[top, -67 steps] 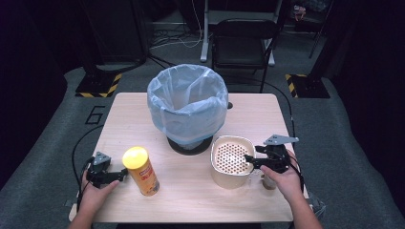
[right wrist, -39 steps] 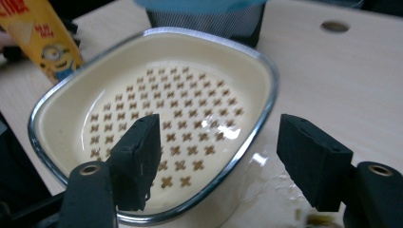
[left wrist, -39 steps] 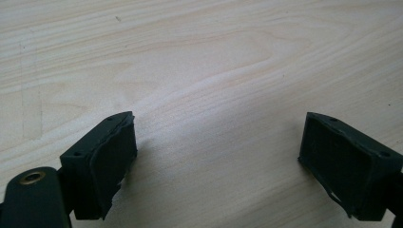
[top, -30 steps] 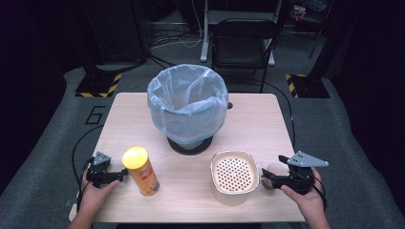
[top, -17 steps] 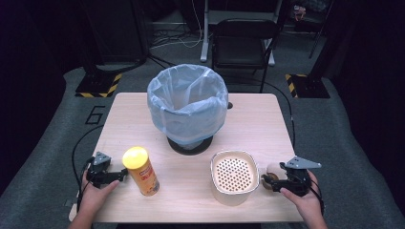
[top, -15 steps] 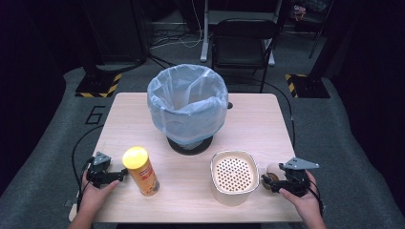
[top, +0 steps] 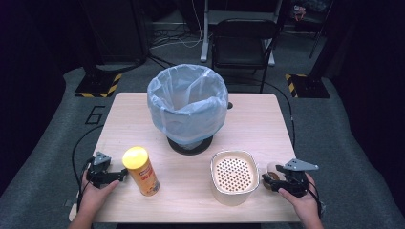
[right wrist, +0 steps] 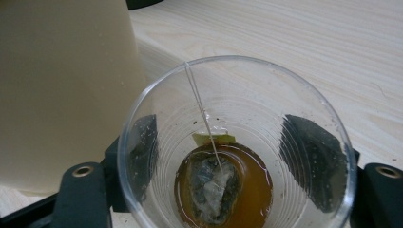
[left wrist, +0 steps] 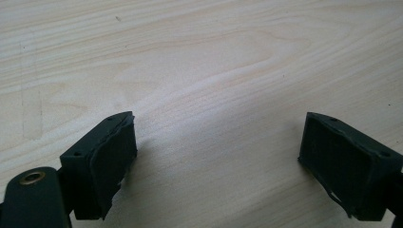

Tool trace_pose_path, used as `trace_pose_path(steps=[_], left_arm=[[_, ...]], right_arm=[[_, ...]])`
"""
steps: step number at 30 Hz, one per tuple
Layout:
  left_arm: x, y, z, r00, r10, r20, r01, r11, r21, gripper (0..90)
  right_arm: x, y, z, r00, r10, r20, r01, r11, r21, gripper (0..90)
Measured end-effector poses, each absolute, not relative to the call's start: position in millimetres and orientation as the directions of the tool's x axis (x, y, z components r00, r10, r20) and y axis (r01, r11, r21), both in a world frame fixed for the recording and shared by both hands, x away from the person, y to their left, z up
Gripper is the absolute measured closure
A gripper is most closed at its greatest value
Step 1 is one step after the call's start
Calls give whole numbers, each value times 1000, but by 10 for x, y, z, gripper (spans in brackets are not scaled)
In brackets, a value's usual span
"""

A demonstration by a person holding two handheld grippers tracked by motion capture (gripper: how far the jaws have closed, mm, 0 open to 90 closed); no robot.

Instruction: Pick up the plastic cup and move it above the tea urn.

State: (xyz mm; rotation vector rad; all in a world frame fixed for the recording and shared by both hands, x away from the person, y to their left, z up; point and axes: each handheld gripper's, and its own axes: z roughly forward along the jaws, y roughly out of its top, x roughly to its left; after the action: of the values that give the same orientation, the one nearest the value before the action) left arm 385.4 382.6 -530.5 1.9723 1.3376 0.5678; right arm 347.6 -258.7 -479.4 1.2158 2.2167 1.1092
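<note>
The wooden table (top: 258, 119) carries a lined bin (top: 187, 102), yellow canister (top: 141, 171), perforated container (top: 234, 176) and cup (right wrist: 237, 156).

Right gripper (top: 267, 182) has withdrawn from the strainer (top: 234, 176) to 4 o'clock; jaws now flank the cup (right wrist: 236, 156), strainer shifted nearer.

- The clear cup (right wrist: 235, 142) between the right jaws runs off the bottom edge of the right gripper view; its base is unseen.
- The cream strainer pot (right wrist: 62, 90), left of those jaws, is cut by the top and left edges.
- The yellow can's (top: 142, 171) label is too small to read.
</note>
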Motion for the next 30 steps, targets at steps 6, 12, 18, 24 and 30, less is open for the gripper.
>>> trace_pose_path(steps=[6,12,18,24,30], left_arm=[[3854,3825,-5306,377,926,-18,630,-242,738,120],[3854,3825,-5306,377,926,-18,630,-243,738,120],[3854,3825,-5306,377,926,-18,630,-242,738,120],[3854,3826,-5306,377,926,-18,630,-243,738,120],[3854,3825,-5306,377,926,-18,630,-242,738,120]], right_arm=[[3470,-2581,-4802,-564,826,20,522,338,783,324],[3505,-2585,-4692,-586,810,-17,498,377,781,326],[3650,-2515,-4435,-630,767,-125,429,477,767,331],[3815,-2388,-4169,-686,686,-242,332,591,735,336],[3936,-2239,-3979,-683,656,-321,275,639,718,339]])
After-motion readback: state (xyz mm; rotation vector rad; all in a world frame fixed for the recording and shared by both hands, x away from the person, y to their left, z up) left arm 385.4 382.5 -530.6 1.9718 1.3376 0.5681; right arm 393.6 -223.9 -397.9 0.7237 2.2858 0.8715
